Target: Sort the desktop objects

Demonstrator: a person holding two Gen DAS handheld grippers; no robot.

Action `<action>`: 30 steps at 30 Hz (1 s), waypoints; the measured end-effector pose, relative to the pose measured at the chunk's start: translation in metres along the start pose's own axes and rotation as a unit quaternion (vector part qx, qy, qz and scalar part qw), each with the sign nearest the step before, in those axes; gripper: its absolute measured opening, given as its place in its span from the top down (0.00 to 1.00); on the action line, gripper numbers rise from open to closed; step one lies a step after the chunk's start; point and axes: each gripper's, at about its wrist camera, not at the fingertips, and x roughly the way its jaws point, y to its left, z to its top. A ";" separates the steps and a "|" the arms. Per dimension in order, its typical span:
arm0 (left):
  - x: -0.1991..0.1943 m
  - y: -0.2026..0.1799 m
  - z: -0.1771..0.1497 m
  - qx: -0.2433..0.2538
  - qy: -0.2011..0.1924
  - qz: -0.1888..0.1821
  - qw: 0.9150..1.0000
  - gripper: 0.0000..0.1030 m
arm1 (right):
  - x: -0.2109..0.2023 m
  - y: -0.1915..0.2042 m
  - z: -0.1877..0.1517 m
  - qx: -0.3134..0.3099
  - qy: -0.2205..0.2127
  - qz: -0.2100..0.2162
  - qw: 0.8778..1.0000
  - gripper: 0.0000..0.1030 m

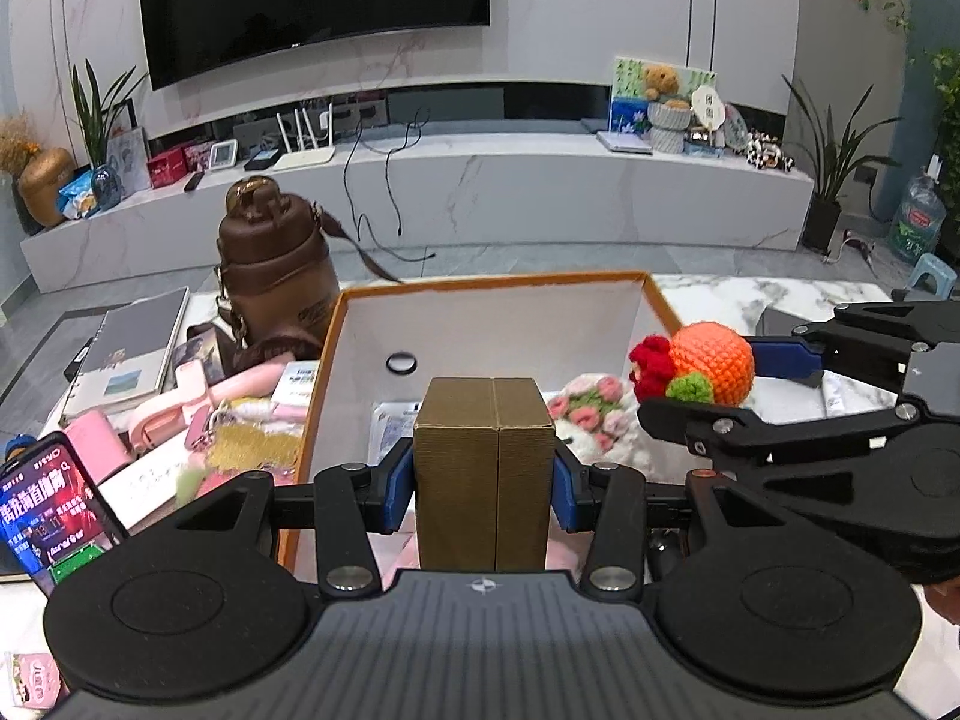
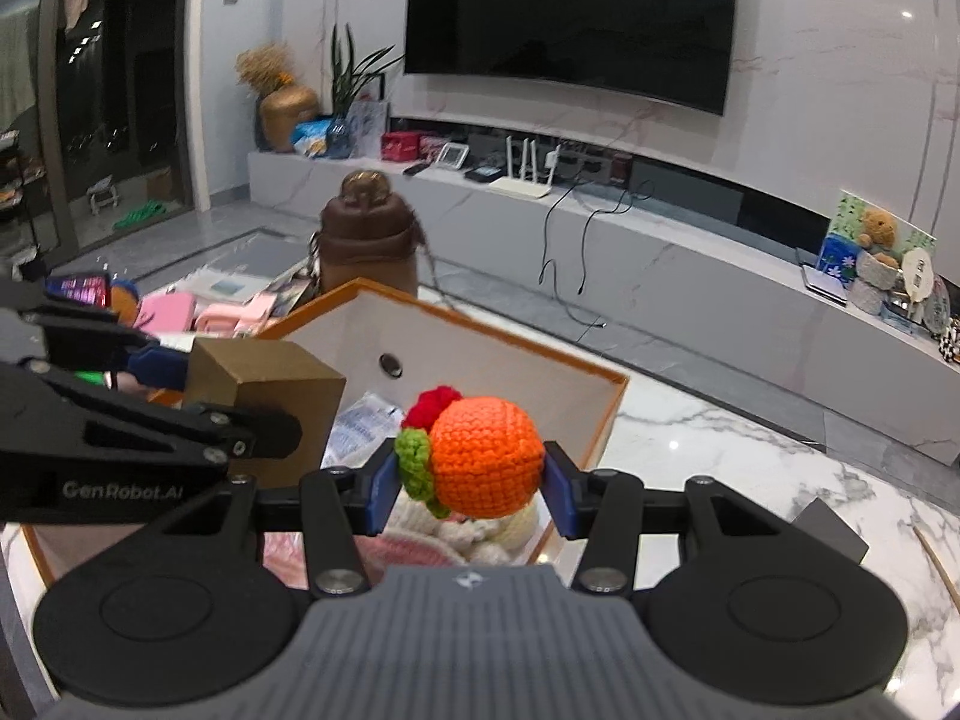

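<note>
the marble table carries my orange-rimmed storage box, with clutter by its left wall. over the box's near edge my left gripper is clenched on the gold carton. above the right wall my right gripper grips the orange crochet ball.

Gold carton: ribbed cardboard, upright, centre seam facing the camera, suspended over the near left part of the box. Crochet orange: round, with green leaf and red tuft on its left side, suspended over the box's near right part. Box: open, white inside, orange rim, part-filled.
</note>
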 end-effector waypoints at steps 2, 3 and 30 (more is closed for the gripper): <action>0.002 0.002 -0.001 0.000 0.006 0.001 1.000 0.50 | 0.001 0.003 -0.002 -0.010 0.008 0.003 1.000 0.50; 0.003 0.003 -0.002 0.001 0.010 0.001 1.000 0.50 | 0.002 0.004 -0.002 -0.015 0.011 0.004 1.000 0.50; 0.033 -0.007 -0.021 0.043 0.084 -0.007 0.996 0.50 | 0.025 0.042 -0.028 -0.138 0.094 0.024 0.986 0.51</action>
